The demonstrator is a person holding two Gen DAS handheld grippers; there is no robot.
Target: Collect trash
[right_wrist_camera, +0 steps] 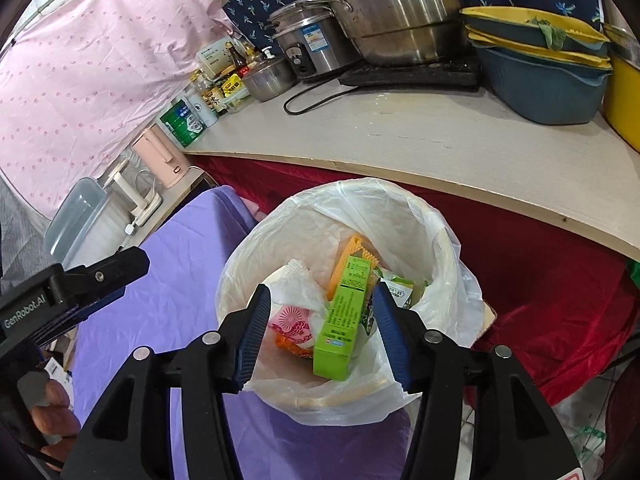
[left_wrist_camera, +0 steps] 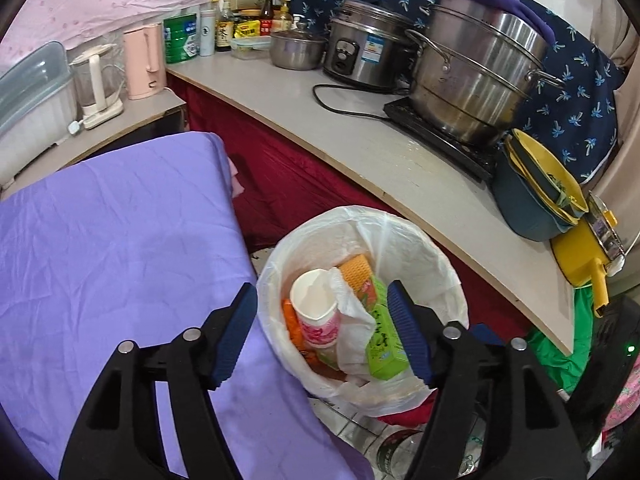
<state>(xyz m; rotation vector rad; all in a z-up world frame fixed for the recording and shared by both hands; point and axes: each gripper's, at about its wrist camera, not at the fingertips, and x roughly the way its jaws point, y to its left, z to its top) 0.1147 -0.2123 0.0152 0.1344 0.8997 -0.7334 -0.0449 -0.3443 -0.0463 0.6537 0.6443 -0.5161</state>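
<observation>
A bin lined with a white plastic bag [left_wrist_camera: 432, 264] stands on the floor beside the purple-covered table [left_wrist_camera: 100, 240]. Inside lie a paper cup [left_wrist_camera: 316, 312], a green box [left_wrist_camera: 384, 340], an orange item [left_wrist_camera: 356, 268] and crumpled white plastic. My left gripper [left_wrist_camera: 320, 336] is open and empty above the bin's near rim. In the right wrist view the bin bag [right_wrist_camera: 452, 264] holds the same green box [right_wrist_camera: 344, 320] and cup [right_wrist_camera: 292, 320]. My right gripper [right_wrist_camera: 320, 332] is open and empty above the bin. The left gripper's body [right_wrist_camera: 68, 292] shows at the left.
A pale counter [left_wrist_camera: 360, 136] runs behind the bin with a steel steamer pot [left_wrist_camera: 476, 72], a rice cooker [left_wrist_camera: 364, 48], bottles and stacked blue and yellow basins [left_wrist_camera: 540, 200]. Red cloth [left_wrist_camera: 288, 176] hangs below it. A pink kettle [left_wrist_camera: 144, 60] stands at left.
</observation>
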